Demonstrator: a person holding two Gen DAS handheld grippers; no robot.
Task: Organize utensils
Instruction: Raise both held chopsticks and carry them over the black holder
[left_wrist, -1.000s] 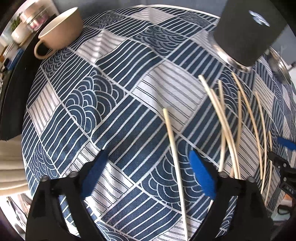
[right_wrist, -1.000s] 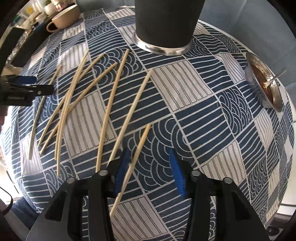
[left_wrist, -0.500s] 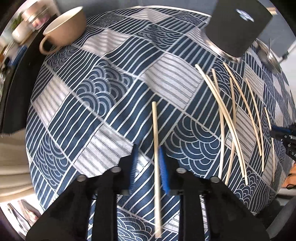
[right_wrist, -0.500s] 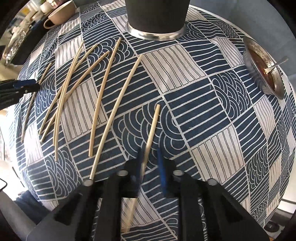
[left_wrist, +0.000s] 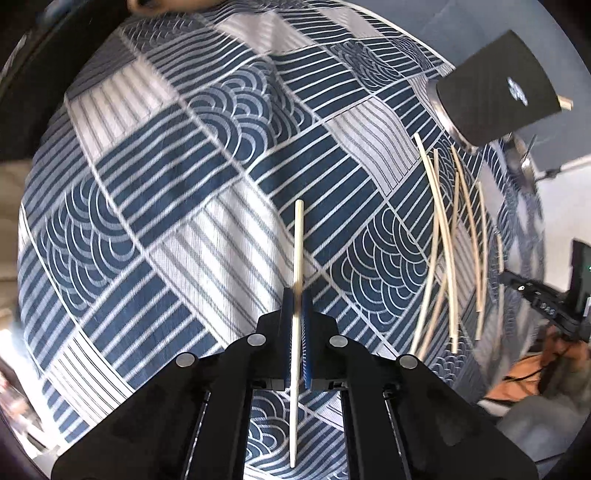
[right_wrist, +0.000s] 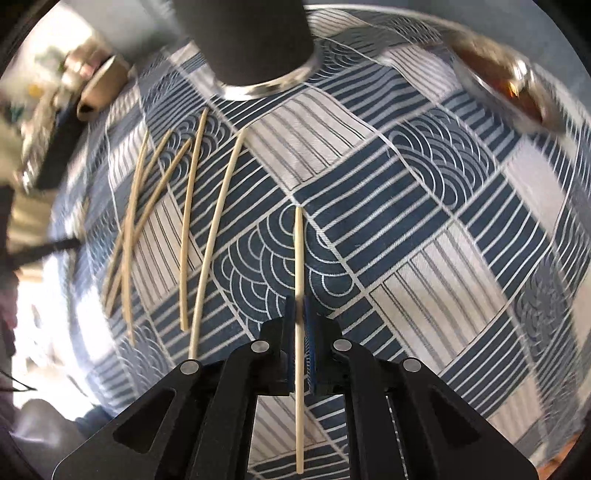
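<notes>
Both grippers are clamped tight: the left gripper (left_wrist: 297, 295) pinches one thin pale wooden chopstick (left_wrist: 297, 243), the right gripper (right_wrist: 300, 306) another chopstick (right_wrist: 298, 258), over the blue-and-white patterned tablecloth (right_wrist: 424, 206). More slim loose chopsticks (right_wrist: 192, 229) lie scattered flat beside a black cylindrical holder (right_wrist: 251, 40) with a metal base.

pale chopsticks (right_wrist: 207, 236) loose on cloth, two clamped

Blue-and-white patterned tablecloth (right_wrist: 424, 206) covering the table. Beige mug (right_wrist: 101, 90) at its far left edge, blurred. Metal dish (right_wrist: 517, 92) with brown residue at far right.
</notes>
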